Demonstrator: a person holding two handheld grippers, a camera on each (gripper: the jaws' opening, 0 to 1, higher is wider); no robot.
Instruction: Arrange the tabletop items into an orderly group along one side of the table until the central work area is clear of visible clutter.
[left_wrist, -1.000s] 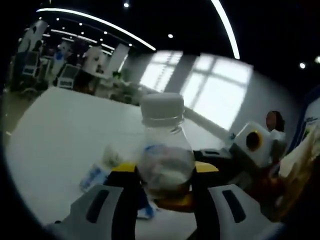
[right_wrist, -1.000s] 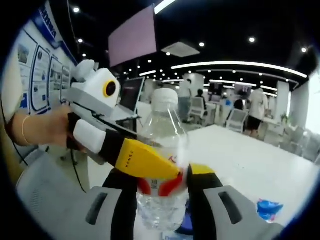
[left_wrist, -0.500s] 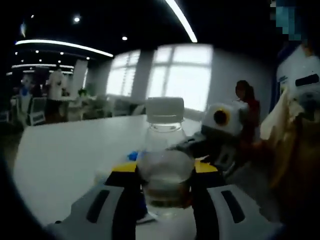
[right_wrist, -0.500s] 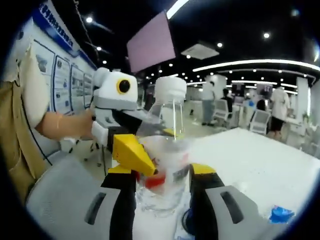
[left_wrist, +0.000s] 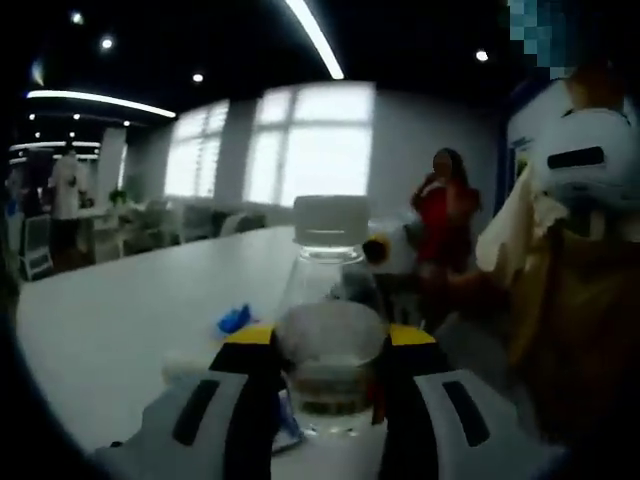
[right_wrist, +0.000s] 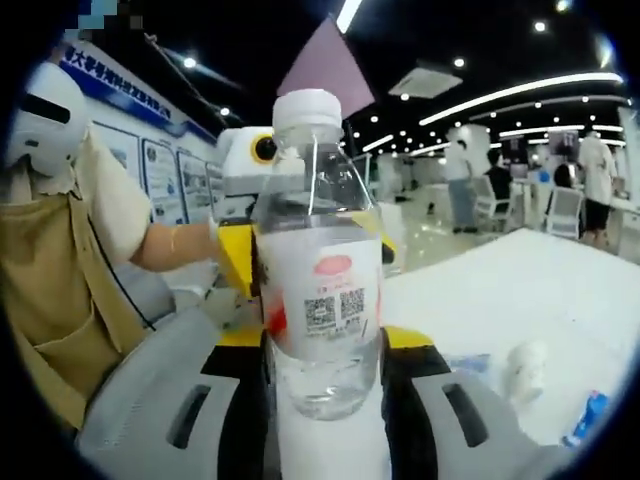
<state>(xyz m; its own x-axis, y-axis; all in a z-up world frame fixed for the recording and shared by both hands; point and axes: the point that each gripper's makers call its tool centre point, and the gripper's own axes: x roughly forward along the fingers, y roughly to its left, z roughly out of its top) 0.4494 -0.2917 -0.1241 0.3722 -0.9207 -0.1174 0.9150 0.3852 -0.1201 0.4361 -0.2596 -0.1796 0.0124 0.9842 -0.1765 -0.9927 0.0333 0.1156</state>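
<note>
A clear water bottle (right_wrist: 318, 300) with a white cap and a QR-code label stands upright between my right gripper's (right_wrist: 322, 345) jaws, which are shut on its lower body. The left gripper's yellow fingers (right_wrist: 233, 268) press on the same bottle from behind, at label height. In the left gripper view the same bottle (left_wrist: 330, 300) sits in my left gripper (left_wrist: 328, 352), shut on it. Part of the right gripper (left_wrist: 385, 255) shows just behind it. On the white table (right_wrist: 480, 300) lie a crumpled white item (right_wrist: 525, 362) and a blue wrapper (right_wrist: 588, 412).
A person in a tan apron (right_wrist: 60, 290) stands close on the left. Someone in red (left_wrist: 447, 225) is behind the table. A small blue item (left_wrist: 235, 318) lies on the tabletop (left_wrist: 110, 320). Office chairs and people (right_wrist: 590, 190) fill the far background.
Both views have swung round with the hands. The bottle stays held by both grippers and now stands taller and closer in the right gripper view.
</note>
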